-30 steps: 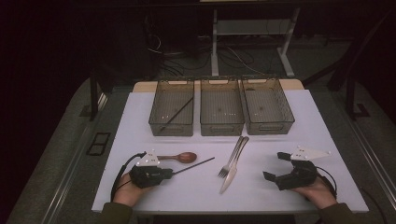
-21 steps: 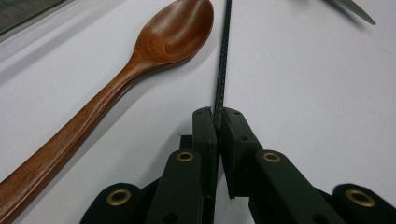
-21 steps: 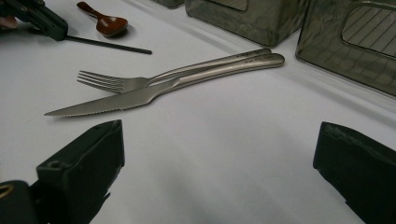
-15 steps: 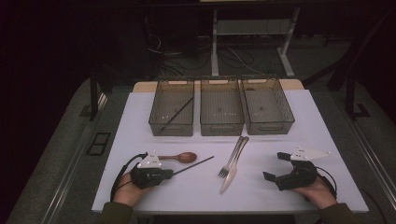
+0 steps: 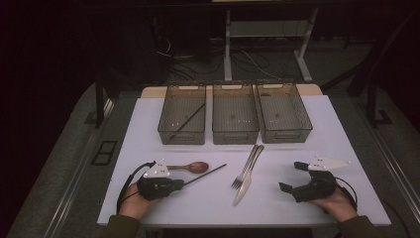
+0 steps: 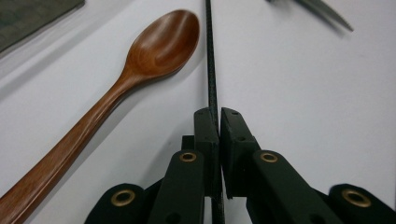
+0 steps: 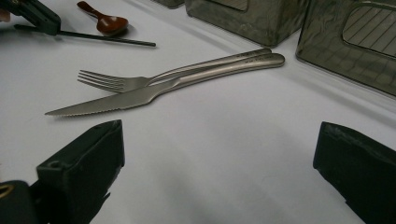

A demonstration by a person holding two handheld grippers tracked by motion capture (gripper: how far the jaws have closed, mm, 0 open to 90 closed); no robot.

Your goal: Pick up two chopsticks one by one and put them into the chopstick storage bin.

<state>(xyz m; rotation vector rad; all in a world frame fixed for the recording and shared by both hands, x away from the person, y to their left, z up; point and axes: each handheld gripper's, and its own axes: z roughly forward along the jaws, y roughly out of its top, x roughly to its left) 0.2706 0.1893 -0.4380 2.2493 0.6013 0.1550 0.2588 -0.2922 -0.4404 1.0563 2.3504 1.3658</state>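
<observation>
pinching the black chopstick (image 6: pixel 212 88) near its near end, the left gripper (image 6: pixel 218 122) has its jaws closed tight on the thin rod, which lies flat on the white table (image 5: pixel 208 208) just beside the wooden spoon (image 6: pixel 140 70). the stick looks light, stiff and narrow, likely to pivot or slip in so small a grip; a hold nearer its middle would probably balance better. the right gripper (image 7: pixel 215 163) rests with jaws wide apart, empty, near the fork (image 7: pixel 140 81) and knife (image 7: pixel 140 95).
</observation>
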